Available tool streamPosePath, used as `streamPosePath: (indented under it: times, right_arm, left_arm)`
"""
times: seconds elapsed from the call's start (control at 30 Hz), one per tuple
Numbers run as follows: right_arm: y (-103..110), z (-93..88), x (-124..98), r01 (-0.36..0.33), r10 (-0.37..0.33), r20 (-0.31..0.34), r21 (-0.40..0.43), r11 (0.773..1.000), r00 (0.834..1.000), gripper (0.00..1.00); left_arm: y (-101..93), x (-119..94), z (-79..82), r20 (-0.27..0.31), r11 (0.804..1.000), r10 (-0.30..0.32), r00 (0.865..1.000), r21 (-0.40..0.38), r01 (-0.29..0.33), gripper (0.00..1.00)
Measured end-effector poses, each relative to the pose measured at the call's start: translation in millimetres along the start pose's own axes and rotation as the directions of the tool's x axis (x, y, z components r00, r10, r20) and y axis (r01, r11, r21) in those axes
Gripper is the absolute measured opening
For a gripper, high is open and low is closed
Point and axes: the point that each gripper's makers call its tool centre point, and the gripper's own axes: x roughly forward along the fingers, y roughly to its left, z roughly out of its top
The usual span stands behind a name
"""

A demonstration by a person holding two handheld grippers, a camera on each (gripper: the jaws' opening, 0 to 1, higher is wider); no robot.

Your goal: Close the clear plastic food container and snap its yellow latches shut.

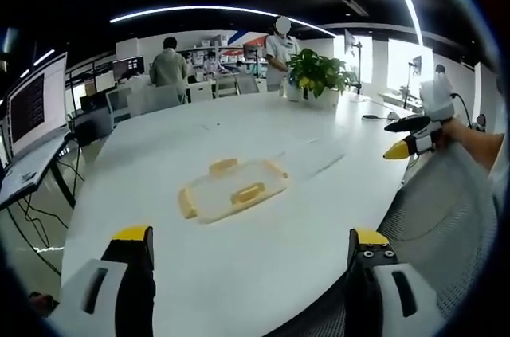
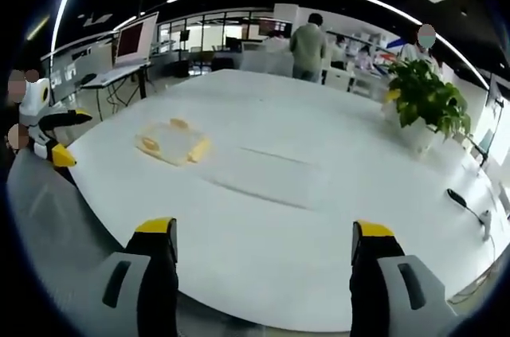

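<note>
Large white table (image 1: 239, 257), oval, smooth and glossy; taken as landmark for all locations below.

Potted plant (image 1: 317, 74) stands at the far end of the table. People and desks w/ monitors are beyond the table's far edge; not relevant to the job.

Clear plastic food container (image 1: 233, 190) lies flat on the table, toward the near side, well apart from the plant and w/ bare tabletop all round it. In the right gripper view the same container (image 2: 171, 143) sits toward the table's left edge. Lid appears to be resting on the base; whether fully seated, cannot tell. Yellow latches (image 1: 248, 193) show on several sides; locked or loose not resolvable at this range.

Left gripper (image 1: 251, 245) is over the table's near edge, jaws spread wide, holding nothing. Right gripper (image 2: 263, 237) is likewise short of the container, jaws parted, nothing between them. Each is well apart from the container.

Handling assessment (judgement): thin clear plastic, light, stiff enough but flexes under point load; likely to skate on the glossy top if pushed sideways. Recommend pressing straight down on the lid near an edge w/ one gripper to pin it, then working each latch tab w/ the other, pushing the tab toward the container wall. Avoid squeezing the walls; could crack or pop the lid.
</note>
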Motion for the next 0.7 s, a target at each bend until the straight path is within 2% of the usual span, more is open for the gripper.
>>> streamPosePath:
  times: [0.07,0.17,0.3,0.37,0.4,0.43,0.47,0.53,0.57,0.6,0.63,0.7]
  right_arm:
    - [3,1.0,0,-0.020,0.020,0.006,0.011,1.000,1.000,0.89]
    - [13,7.7,1,-0.088,0.087,0.037,0.020,0.996,0.996,0.95]
    - [10,9.4,8,-0.149,0.149,0.024,-0.002,0.989,0.988,0.99]
    - [11,19.3,13,-0.172,0.175,0.036,-0.062,0.983,0.984,1.00]
    - [16,27.8,16,-0.204,0.209,0.048,-0.093,0.975,0.977,1.00]
    - [19,33.0,18,-0.226,0.233,0.049,-0.115,0.967,0.971,1.00]
    - [22,43.8,22,-0.246,0.256,0.062,-0.126,0.961,0.965,1.00]
    - [27,62.5,27,-0.272,0.293,0.100,-0.184,0.945,0.951,1.00]
    - [26,72.9,30,-0.261,0.291,0.123,-0.216,0.941,0.949,1.00]
    - [32,87.9,34,-0.276,0.320,0.150,-0.258,0.926,0.935,1.00]
    - [38,92.7,36,-0.311,0.355,0.136,-0.266,0.912,0.925,1.00]
    - [46,107.9,46,-0.343,0.395,0.127,-0.302,0.889,0.910,1.00]
  left_arm:
    - [-2.2,0,-0.4,-0.004,1.000,-0.018,1.000,-0.014,0.018,0.99]
    - [-10.4,1,3.4,0.018,0.993,-0.093,0.996,-0.070,0.094,0.99]
    - [2.7,9,1.1,-0.004,0.986,-0.129,0.992,-0.104,0.128,0.99]
    - [12.8,14,2.3,-0.014,0.990,-0.131,0.991,-0.062,0.130,0.99]
    - [17.3,17,2.1,-0.028,0.990,-0.139,0.990,-0.008,0.139,0.99]
    - [24.7,19,-2.7,-0.081,0.989,-0.137,0.987,0.044,0.141,0.99]
    - [32.1,21,-3.4,-0.110,0.988,-0.122,0.986,0.080,0.131,0.99]
    - [42.7,28,4.3,-0.116,0.972,-0.132,0.984,0.181,0.152,0.99]
    - [45.2,31,1.3,-0.163,0.966,-0.159,0.974,0.179,0.188,0.99]
    - [49.7,33,-1.0,-0.202,0.962,-0.166,0.965,0.181,0.203,0.99]
    - [55.3,36,0.9,-0.210,0.960,-0.162,0.964,0.192,0.203,0.99]
    - [67.0,46,11.9,-0.182,0.955,-0.171,0.968,0.210,0.208,0.99]
